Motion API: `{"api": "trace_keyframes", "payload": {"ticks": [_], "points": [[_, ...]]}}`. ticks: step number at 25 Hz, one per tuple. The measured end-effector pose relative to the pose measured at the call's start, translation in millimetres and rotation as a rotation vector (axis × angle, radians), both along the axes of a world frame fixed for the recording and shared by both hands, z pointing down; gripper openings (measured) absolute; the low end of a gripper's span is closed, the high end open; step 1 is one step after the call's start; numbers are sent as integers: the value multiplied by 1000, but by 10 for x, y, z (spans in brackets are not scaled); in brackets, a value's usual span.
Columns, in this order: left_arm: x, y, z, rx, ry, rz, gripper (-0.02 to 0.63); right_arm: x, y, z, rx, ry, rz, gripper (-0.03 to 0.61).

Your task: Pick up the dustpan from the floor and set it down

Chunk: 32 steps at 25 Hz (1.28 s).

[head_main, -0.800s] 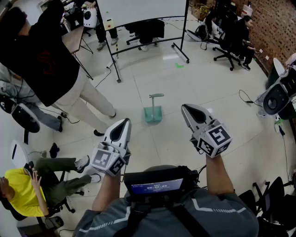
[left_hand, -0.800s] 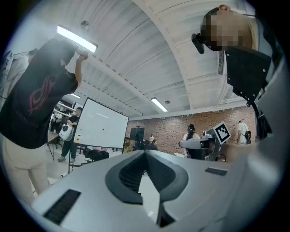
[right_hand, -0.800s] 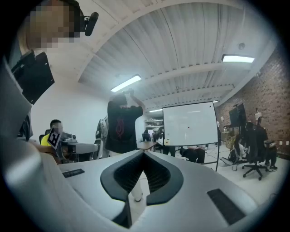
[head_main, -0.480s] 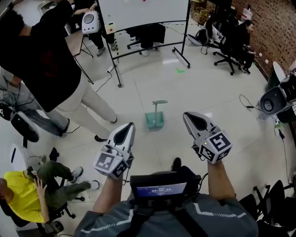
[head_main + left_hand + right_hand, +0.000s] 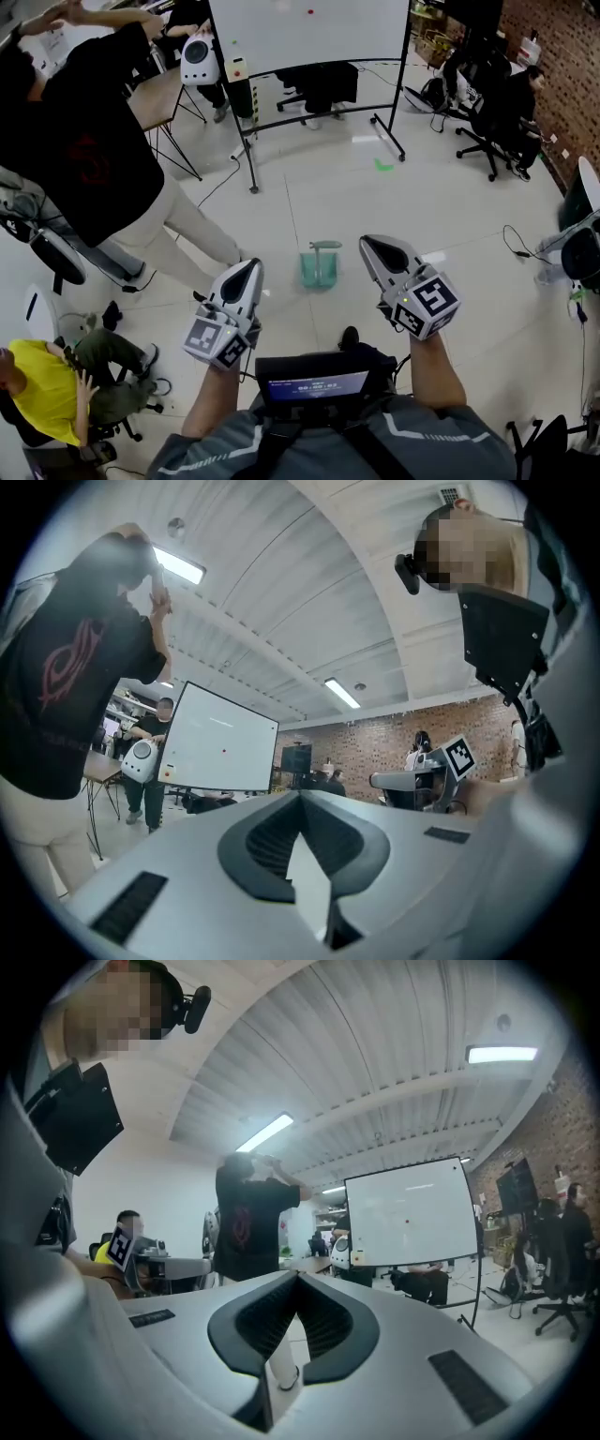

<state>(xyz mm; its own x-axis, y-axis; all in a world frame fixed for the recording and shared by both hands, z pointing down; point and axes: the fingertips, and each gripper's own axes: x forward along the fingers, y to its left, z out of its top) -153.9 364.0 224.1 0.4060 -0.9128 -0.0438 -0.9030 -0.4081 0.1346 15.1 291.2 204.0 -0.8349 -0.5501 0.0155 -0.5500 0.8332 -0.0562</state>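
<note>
A teal dustpan (image 5: 319,266) with an upright handle stands on the pale tiled floor, in the head view only. It lies between and just beyond the two gripper tips. My left gripper (image 5: 247,269) is held level to the dustpan's left, jaws closed together with nothing in them. My right gripper (image 5: 371,244) is level to its right, also shut and empty. Neither touches the dustpan. The left gripper view shows the closed left gripper (image 5: 301,794) and the right gripper view the closed right gripper (image 5: 298,1274), both against the room, with no dustpan in sight.
A whiteboard on a wheeled stand (image 5: 309,37) stands ahead. A person in a black shirt (image 5: 84,159) stands close at the left, and another in yellow (image 5: 37,394) sits lower left. Office chairs (image 5: 487,122) and floor cables (image 5: 520,248) are at the right.
The dustpan now sits lower in the head view and closer between the two gripper tips. Both grippers stay shut. The standing person at the left has raised both arms.
</note>
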Motion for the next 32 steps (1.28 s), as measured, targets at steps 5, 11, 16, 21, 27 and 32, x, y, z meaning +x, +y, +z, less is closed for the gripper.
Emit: {"api": "trace_keyframes", "payload": {"ticks": [5, 11, 16, 21, 27, 32], "points": [[196, -866, -150, 7, 16, -88, 18, 218, -937, -111, -8, -21, -71, 21], [255, -1662, -164, -9, 11, -123, 18, 232, -1756, -75, -31, -28, -116, 21], [95, -2014, -98, -18, 8, -80, 18, 22, -2046, 1, -33, -26, -99, 21], [-203, -2195, -123, -26, 12, -47, 18, -258, -2157, -38, -45, -25, -79, 21], [-352, -2410, -60, -39, 27, -28, 18, -403, -2374, -13, -36, -5, -61, 21], [-497, -2614, 159, -59, 37, -8, 18, -575, -2547, 199, -51, 26, -61, 21]]}}
